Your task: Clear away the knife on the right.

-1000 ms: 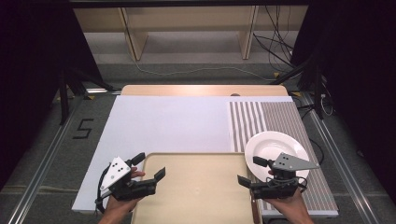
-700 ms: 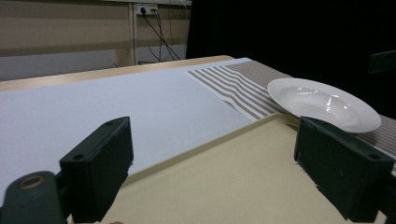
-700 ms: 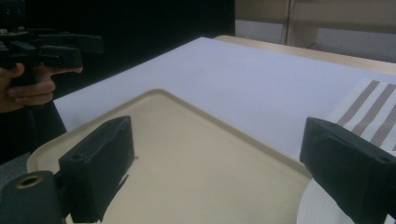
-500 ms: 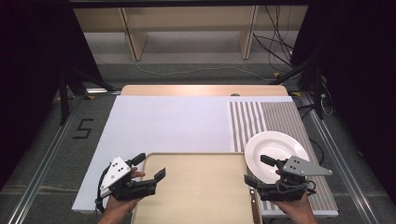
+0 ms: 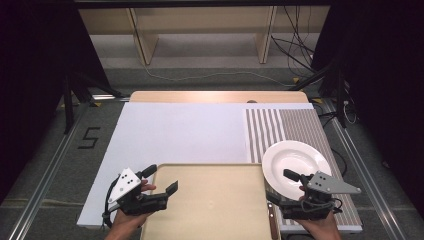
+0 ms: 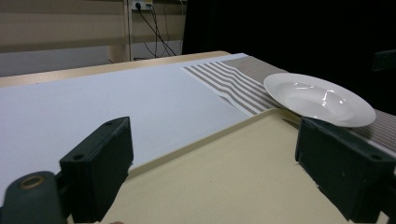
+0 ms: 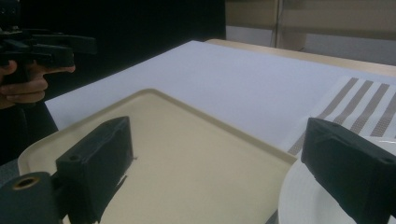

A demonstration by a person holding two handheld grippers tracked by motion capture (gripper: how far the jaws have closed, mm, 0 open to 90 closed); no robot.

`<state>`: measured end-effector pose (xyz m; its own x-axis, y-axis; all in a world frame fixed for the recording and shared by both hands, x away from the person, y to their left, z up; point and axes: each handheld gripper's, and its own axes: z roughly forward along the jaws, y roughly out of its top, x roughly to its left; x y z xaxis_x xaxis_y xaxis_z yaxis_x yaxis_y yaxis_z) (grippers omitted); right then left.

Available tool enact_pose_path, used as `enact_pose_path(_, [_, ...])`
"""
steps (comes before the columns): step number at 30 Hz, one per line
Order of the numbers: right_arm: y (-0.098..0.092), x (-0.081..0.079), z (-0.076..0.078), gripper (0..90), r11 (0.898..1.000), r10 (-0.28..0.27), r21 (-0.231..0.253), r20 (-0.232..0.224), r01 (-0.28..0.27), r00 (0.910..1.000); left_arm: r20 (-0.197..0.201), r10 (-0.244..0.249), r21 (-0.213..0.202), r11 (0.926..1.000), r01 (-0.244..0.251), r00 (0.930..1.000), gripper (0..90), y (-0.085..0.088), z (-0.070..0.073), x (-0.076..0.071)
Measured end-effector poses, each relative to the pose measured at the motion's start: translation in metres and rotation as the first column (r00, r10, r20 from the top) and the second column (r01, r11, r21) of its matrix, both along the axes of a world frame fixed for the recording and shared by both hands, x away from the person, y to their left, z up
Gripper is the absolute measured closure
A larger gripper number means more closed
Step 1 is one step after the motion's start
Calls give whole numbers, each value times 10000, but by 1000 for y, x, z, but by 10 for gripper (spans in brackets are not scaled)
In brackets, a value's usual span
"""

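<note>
We find the left gripper [image 5: 161, 179] at the tray's [image 5: 215, 200] left rim, jaws spread wide and empty, one over the white sheet [image 5: 185, 132], one over the tray. The beige tray lies at the near table edge. At its right rim, our right gripper [image 5: 281, 187] gapes empty, straddling tray and white plate [image 5: 295, 159], which rests on the striped mat [image 5: 290, 122].

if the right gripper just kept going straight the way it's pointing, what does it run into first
Probably the white plate. The right gripper hangs open with one jaw over the plate's near rim and the other over the beige tray. Its height above both is hard to judge, so it might skim over them.
</note>
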<state>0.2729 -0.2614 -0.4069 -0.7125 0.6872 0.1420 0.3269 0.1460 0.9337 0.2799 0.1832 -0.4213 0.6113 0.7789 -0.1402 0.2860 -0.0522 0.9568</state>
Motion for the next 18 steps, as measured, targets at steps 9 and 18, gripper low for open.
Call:
enact_pose_path(9, [-4, -3, -4, 96, 9998, -180, -45, -113, 179, 9998, 0, 5, -33, 10000, -5, 10000, 111, 0, 0, -1])
enact_pose_path(18, [-8, -8, -2, 94, 9996, -257, 109, -125, 258, 9996, 74, 88, -39, 10000, -87, 9999, 109, 0, -1, -1])
